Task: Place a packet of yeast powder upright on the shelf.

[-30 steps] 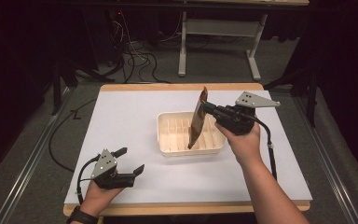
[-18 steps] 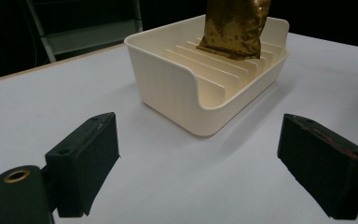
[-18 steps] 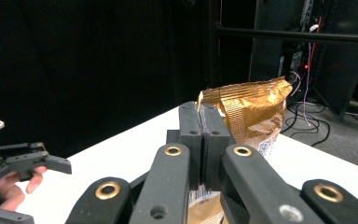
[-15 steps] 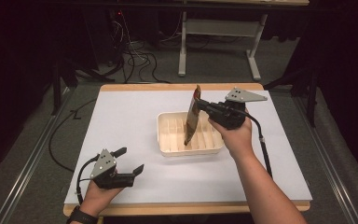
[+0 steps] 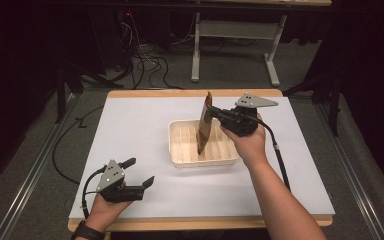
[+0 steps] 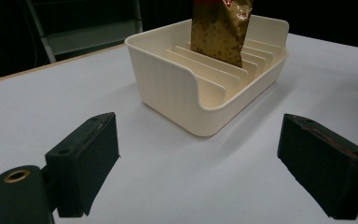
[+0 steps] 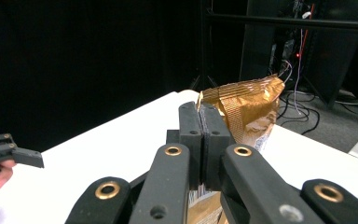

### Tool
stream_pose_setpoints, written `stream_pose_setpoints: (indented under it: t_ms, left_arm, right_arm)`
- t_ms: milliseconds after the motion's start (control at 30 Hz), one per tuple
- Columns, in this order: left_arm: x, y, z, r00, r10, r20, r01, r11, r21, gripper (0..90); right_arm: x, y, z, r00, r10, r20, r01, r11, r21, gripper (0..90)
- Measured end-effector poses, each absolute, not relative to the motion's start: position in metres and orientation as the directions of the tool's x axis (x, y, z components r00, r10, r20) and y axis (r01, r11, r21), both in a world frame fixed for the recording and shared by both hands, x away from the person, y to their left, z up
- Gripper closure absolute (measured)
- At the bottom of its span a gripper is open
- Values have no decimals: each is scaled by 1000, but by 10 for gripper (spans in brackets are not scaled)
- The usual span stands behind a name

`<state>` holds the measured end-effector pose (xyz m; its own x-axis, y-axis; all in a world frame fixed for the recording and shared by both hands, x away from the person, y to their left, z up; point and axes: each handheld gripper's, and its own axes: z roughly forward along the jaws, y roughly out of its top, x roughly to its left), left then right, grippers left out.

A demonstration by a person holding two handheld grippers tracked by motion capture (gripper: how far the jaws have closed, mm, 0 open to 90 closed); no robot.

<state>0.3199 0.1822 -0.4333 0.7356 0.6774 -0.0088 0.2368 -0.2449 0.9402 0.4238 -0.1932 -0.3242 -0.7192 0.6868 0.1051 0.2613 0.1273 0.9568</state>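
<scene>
On the white table (image 5: 130, 130), a cream rack (image 5: 180, 150).

A lab: dark curtains, floor cables (image 5: 145, 62), white-topped test table (image 5: 130, 130).

Gold snack pouch (image 6: 221, 29) upright in cream slotted tray (image 6: 177, 88) — white table (image 6: 168, 186), black jaws apart

The pouch (image 6: 220, 28) is glossy, crinkled gold-brown foil with a ribbed seal. The ribbed tray (image 6: 168, 88) looks like smooth cream plastic. The desk (image 5: 130, 130) has a matt white top edged in wood. The right tool (image 7: 204, 140) is matt black with brass-coloured rivets.
</scene>
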Motion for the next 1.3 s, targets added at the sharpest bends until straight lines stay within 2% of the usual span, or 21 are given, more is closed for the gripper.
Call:
stream_pose_setpoints:
  t_ms: [667,933,1067,1300]
  left_arm:
    - [320,181,-434,739,674,-7,237,-251,938,130]
    - [320,181,-434,741,672,-5,237,-255,938,130]
    - [320,180,-434,742,671,-5,238,-256,937,130]
    - [320,181,-434,741,671,-6,237,-254,938,130]
  right_arm:
    - [424,-183,-351,-720,686,100,296,174,939,900]
    - [424,-187,-366,-714,684,148,322,133,937,886]
    - [423,-187,-365,-712,688,137,319,144,937,884]
    - [423,-188,-362,-703,696,145,333,142,932,779]
